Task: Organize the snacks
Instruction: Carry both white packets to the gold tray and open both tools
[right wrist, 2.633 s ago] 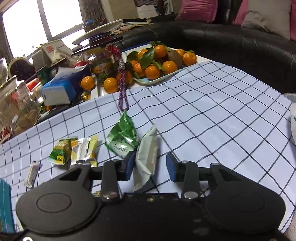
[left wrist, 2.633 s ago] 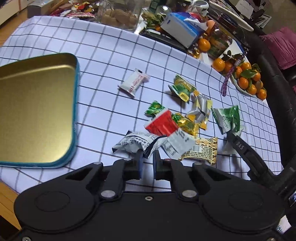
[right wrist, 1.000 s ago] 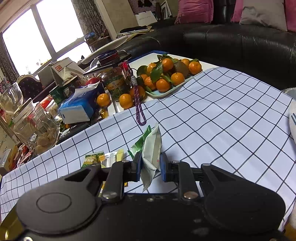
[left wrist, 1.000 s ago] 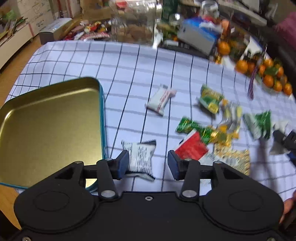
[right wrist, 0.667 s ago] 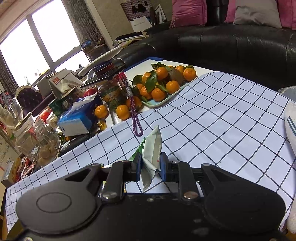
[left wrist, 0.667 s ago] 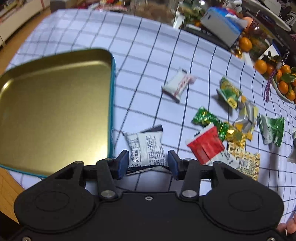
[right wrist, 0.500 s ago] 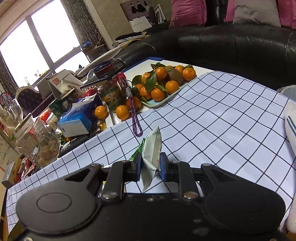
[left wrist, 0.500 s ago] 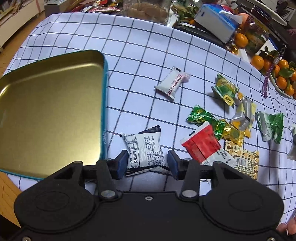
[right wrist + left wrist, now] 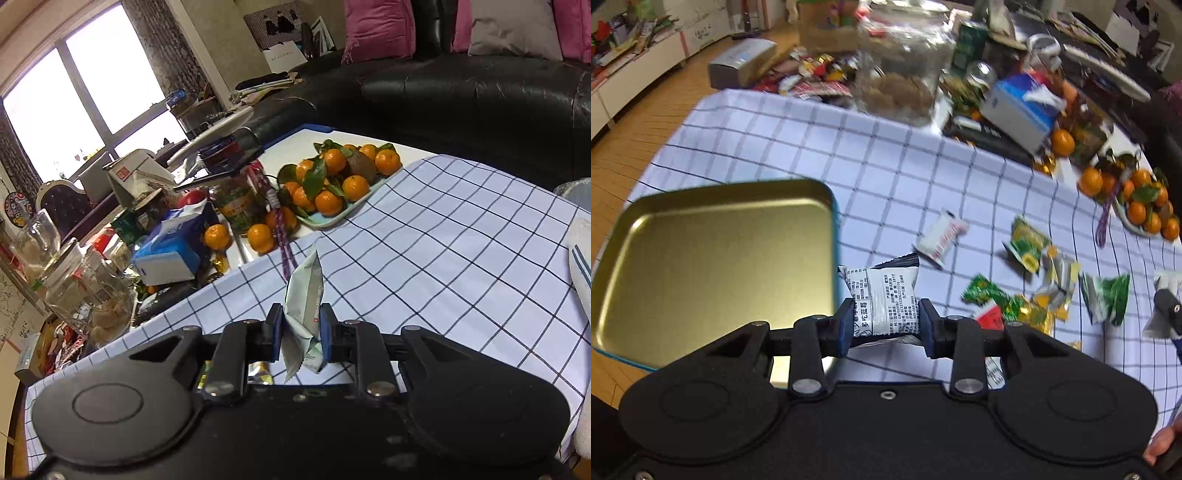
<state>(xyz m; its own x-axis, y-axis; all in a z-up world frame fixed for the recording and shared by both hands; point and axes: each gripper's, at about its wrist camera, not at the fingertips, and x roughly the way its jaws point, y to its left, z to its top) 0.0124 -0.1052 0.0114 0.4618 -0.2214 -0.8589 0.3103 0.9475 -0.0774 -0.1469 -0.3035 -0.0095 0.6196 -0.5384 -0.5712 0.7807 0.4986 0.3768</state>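
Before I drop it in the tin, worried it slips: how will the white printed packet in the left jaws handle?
The white printed packet looks puffy and light, so probably squashy. Its glossy film may slide. It bulges between the left gripper jaws, likely held.

White printed packet [image 9: 885,299] lifted beside gold tin [image 9: 713,266]; pale-green packet [image 9: 306,310] upright.

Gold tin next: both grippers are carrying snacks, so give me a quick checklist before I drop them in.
1. Left gripper shut on black-and-white packet: ok.
2. Right gripper shut on pale green packet: ok.
3. Gold tin open, nothing inside: ok.
4. Black-and-white packet over the tin: not ok, it hangs just past the tin's right rim.
5. Right gripper's distance to the tin: cannot tell; the tin is outside its view.
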